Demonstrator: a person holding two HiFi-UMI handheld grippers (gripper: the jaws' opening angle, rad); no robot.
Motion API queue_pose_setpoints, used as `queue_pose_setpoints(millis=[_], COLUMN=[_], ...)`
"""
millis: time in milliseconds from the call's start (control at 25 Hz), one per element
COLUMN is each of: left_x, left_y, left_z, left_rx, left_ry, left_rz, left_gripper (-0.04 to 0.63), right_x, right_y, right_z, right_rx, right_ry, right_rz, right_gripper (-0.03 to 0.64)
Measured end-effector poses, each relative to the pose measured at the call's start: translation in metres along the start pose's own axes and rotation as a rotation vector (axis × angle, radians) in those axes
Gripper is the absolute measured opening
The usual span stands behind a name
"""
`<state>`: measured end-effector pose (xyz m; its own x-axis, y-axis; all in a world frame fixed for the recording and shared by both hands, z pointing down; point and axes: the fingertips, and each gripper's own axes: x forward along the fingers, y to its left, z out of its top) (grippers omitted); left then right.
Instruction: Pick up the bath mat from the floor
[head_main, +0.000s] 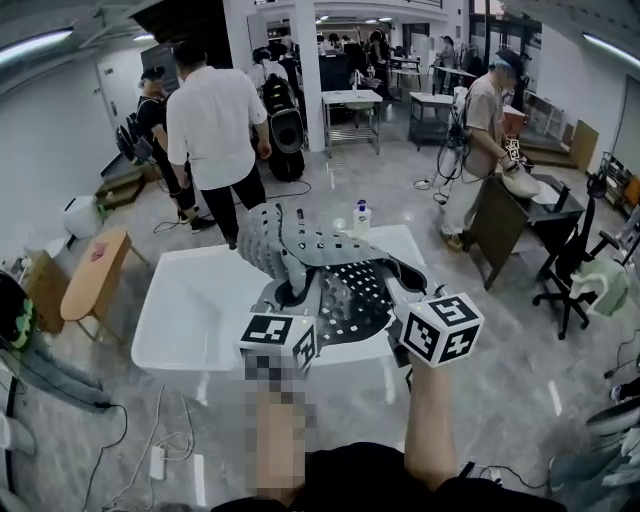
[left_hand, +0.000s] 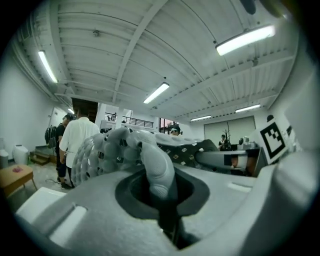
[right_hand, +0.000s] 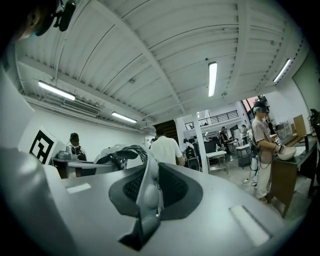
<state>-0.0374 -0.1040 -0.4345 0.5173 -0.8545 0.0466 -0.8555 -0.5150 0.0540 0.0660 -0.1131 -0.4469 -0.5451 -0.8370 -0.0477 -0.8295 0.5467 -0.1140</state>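
There is one bath mat (head_main: 330, 268), a soft grey rubbery sheet with rounded pebble bumps and small holes on one face and a dark, white-dotted underside. It is bunched in folds just ahead of and between two grippers, over the smooth, round-cornered white table (head_main: 190, 305) beyond them. The left gripper (left_hand: 161, 186) has its jaws pressed together on a bulging fold of the mat's edge. The right gripper (right_hand: 146, 200) likewise pinches a thin fold, and each carries one cube with black-and-white square markers.
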Motion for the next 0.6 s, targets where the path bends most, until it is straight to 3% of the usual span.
queue_pose_setpoints(millis=[120,600], left_x=[-0.001,0.001], left_y=[0.005,0.025], left_z=[0.002,0.006], left_rx=[-0.050,-0.005], left_ry=[-0.018,-0.032], left_rz=[-0.012,0.059], left_gripper=[0.018,0.018], right_x=[0.007,0.028], right_y=[0.003,0.007], right_z=[0.004,0.013], right_rx=[-0.010,-0.048], right_ry=[-0.007,-0.021], right_rz=[0.015,0.043], right_gripper=[0.023,0.023])
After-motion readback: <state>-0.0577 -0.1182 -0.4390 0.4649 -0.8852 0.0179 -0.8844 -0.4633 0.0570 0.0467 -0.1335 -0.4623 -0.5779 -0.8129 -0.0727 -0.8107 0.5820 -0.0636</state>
